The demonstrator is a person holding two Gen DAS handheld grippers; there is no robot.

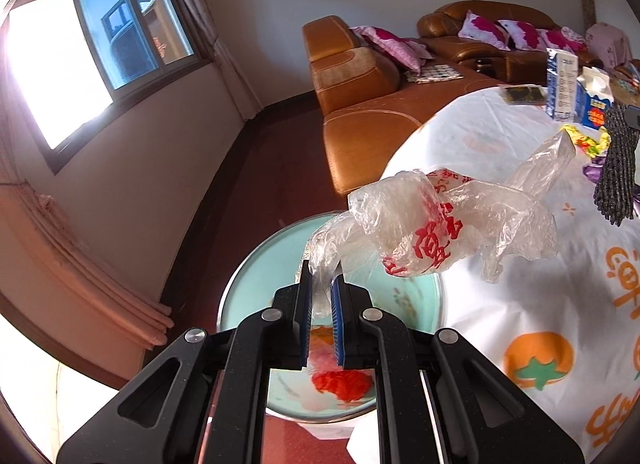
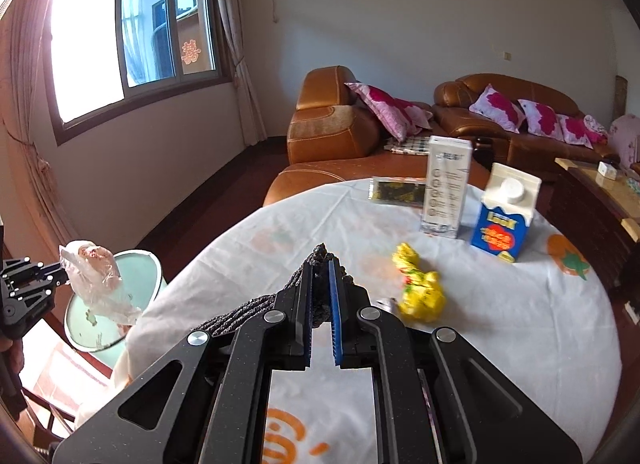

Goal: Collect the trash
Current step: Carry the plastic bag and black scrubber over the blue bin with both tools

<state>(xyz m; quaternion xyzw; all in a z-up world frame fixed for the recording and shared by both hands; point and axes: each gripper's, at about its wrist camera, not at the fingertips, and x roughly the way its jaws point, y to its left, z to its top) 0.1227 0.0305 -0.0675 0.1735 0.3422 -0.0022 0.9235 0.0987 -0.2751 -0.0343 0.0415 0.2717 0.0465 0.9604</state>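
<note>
L claw (image 1: 320, 284): jaws pinched nearly together on a crumpled clear plastic bag w/ red print (image 1: 424, 232); bag hangs out beyond the tips, above the round pale-green trash bin (image 1: 248, 288) that stands on the floor just left of the desk edge. Red scrap (image 1: 342, 384) lies inside the bin.

R claw (image 2: 320, 280): jaws nearly closed on a dark knitted mesh strip (image 2: 320, 260); strip bunches at the tips, rest trails off to the left of the claw, over the near part of the desk.

Round desk w/ white cloth, orange fruit print (image 2: 520, 344). On it: crumpled yellow wrapper (image 2: 420, 284) just right of the R claw tips; blue-and-white gable-top carton w/ white cap (image 2: 504, 215) farther right; tall white-grey carton (image 2: 446, 187) standing upright beside it to the left; flat dark foil packet (image 2: 396, 189) at far edge.

Beyond the desk: brown leather sofa (image 2: 332, 127) w/ pink floral cushions (image 2: 384, 107). Window (image 2: 132, 35) far left, bright glare.
</note>
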